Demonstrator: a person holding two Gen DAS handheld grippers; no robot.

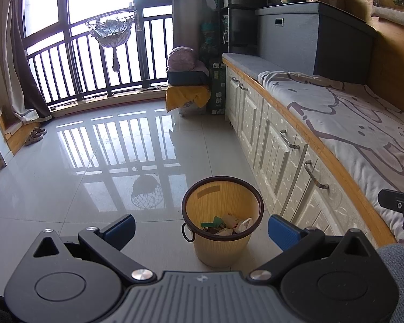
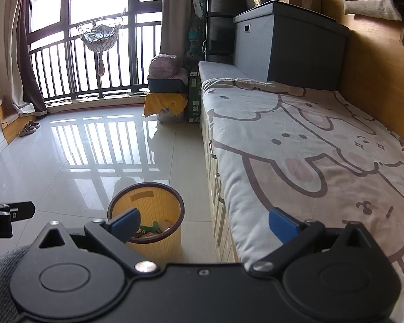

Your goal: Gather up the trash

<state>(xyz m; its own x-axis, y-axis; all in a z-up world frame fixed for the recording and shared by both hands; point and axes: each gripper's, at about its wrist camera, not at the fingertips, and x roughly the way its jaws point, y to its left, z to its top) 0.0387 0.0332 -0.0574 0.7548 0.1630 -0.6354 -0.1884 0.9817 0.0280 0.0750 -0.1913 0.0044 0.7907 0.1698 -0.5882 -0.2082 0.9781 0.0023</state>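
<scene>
A yellow ribbed waste bin with a dark brown rim stands on the tiled floor beside the bench cabinets. It holds crumpled wrappers and paper. My left gripper is open and empty, held above and just short of the bin. The bin also shows in the right wrist view, low and left of centre, with trash inside. My right gripper is open and empty, between the bin and the bench edge. Its left finger overlaps the bin's rim in the view.
A long bench with white cabinet doors and a cartoon-print blanket runs along the right. Grey storage boxes stand at its far end. A yellow-draped stack sits by the window railing. Slippers lie at the far left.
</scene>
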